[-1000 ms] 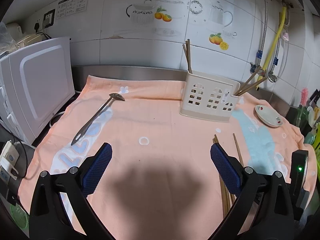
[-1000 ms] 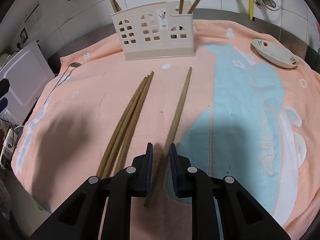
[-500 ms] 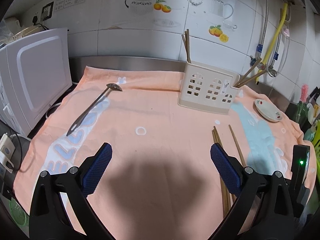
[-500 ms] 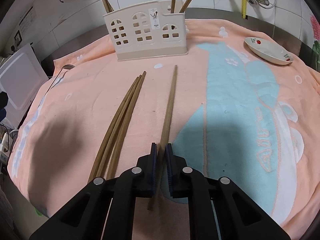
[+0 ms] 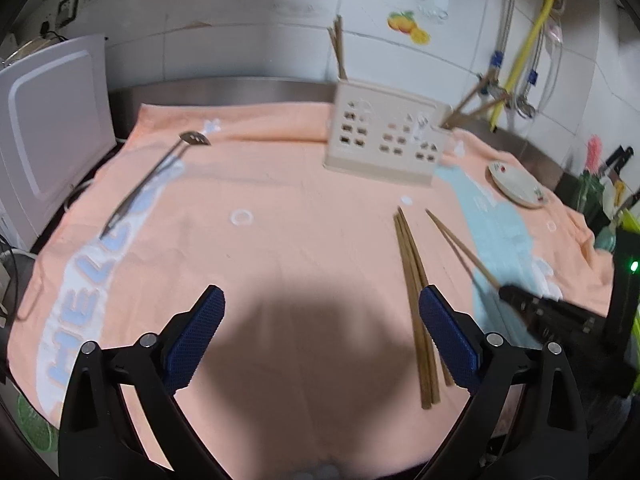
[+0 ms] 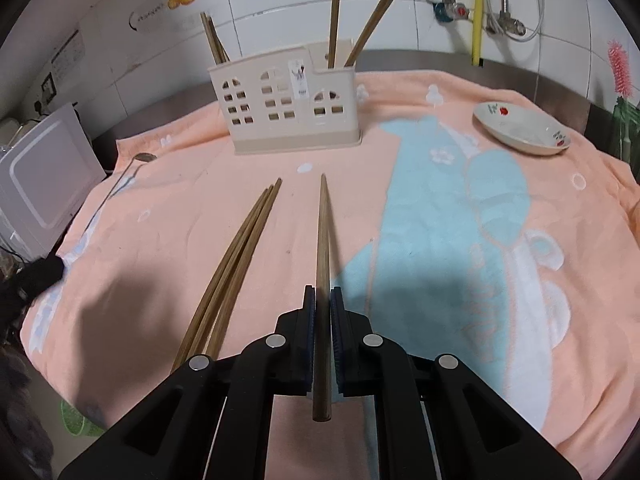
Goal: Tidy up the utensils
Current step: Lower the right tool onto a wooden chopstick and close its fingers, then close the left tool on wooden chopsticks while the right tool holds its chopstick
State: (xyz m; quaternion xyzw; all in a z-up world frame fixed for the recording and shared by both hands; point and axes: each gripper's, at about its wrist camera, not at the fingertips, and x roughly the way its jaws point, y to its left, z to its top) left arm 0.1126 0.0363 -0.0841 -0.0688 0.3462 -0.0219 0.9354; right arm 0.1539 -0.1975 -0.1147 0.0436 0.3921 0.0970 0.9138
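Now that the right gripper (image 6: 323, 300) has squeezed shut on one wooden chopstick (image 6: 322, 240), which a second ago lay flat between its slightly open blue pads, that stick has come up off the peach towel (image 6: 400, 400). Its thin tip points toward the cream utensil holder (image 6: 292, 108) at the back, and its thick end sticks out behind the claw. This means the pick-up is done, I think, and the next job is to carry the stick over and drop it in the holder, where other chopsticks already stand.

Three more chopsticks (image 6: 236, 268) lie in a bunch on the towel, just beside the held one. They are not tidied yet.

On the other side, the left gripper (image 5: 320, 332) hangs wide with nothing between its pads (image 5: 196, 336), and it is closing a little. A metal slotted ladle (image 5: 154, 184) lies far off on the towel, waiting too. A small dish (image 6: 520, 128) sits near the towel's far corner.
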